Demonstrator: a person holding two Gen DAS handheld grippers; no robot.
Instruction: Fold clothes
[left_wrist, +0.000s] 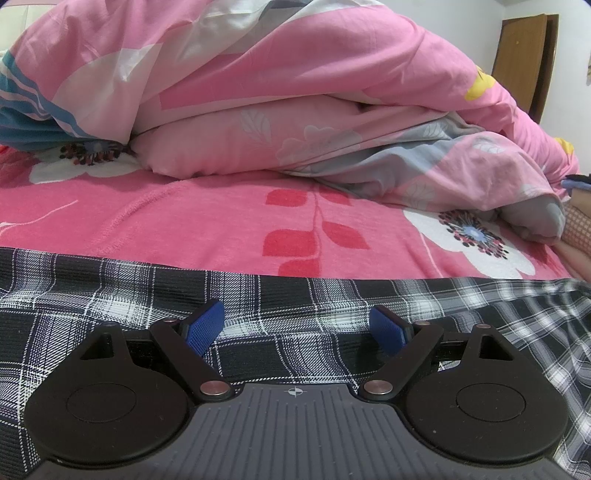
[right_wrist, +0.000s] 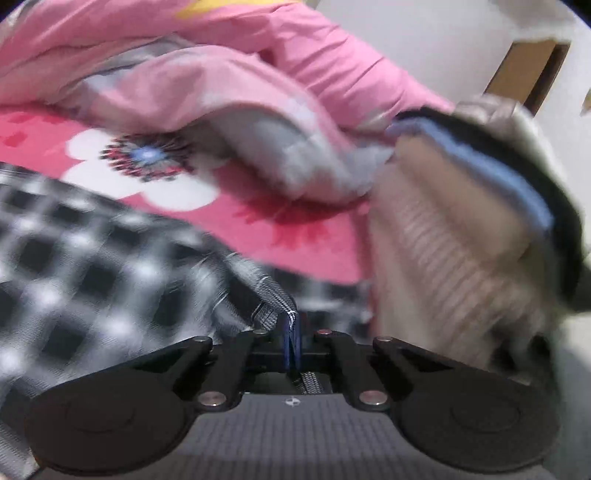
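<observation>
Left tongs (left_wrist: 293, 330): released, blue pads (left_wrist: 202, 326) standing wide apart with nothing between them. They hover low over the black-and-white plaid garment (left_wrist: 110, 295), which lies spread flat directly beneath and to both sides of them on the bed. Ahead of the left tongs, past the garment's far edge, runs the pink floral bedsheet (left_wrist: 184, 221); beyond that lies a bunched pink quilt (left_wrist: 295, 92). A brown door (left_wrist: 524, 62) shows far ahead to the right.

Right tongs (right_wrist: 292, 334): clenched on an edge of the plaid garment (right_wrist: 74, 258). A raised fold of the cloth runs from the left straight into the closed pads, and a strip of it shows behind them. The rest of the garment lies to the left of these tongs. Right-wrist view is blurred. To the right and ahead sits a stack of folded clothes (right_wrist: 461, 221), beige ribbed with blue and dark layers; details unclear.
</observation>
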